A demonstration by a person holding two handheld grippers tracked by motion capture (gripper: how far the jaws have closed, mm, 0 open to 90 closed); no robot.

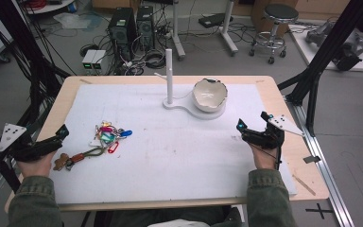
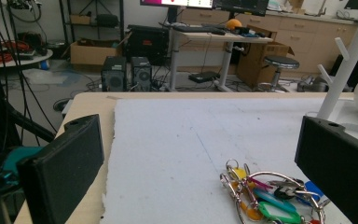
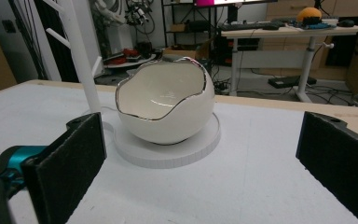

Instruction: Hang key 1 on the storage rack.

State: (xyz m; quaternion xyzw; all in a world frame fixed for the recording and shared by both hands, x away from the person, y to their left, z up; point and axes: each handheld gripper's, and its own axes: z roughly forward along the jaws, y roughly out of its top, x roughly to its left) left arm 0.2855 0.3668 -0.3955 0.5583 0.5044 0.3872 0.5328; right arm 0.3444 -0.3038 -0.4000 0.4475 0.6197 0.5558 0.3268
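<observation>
A: Key bunch (image 1: pixel 108 136): where?
B: I see it near the table's (image 1: pixel 283 156) left edge, just ahead of my left gripper (image 1: pixel 60 134).
A: Jaws?
B: Both wide apart, empty; right gripper (image 1: pixel 253 124) faces the bowl (image 1: pixel 210 94).

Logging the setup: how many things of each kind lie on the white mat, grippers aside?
Key bunch: 1
Bowl: 1
White stand: 1
Total: 3
</observation>
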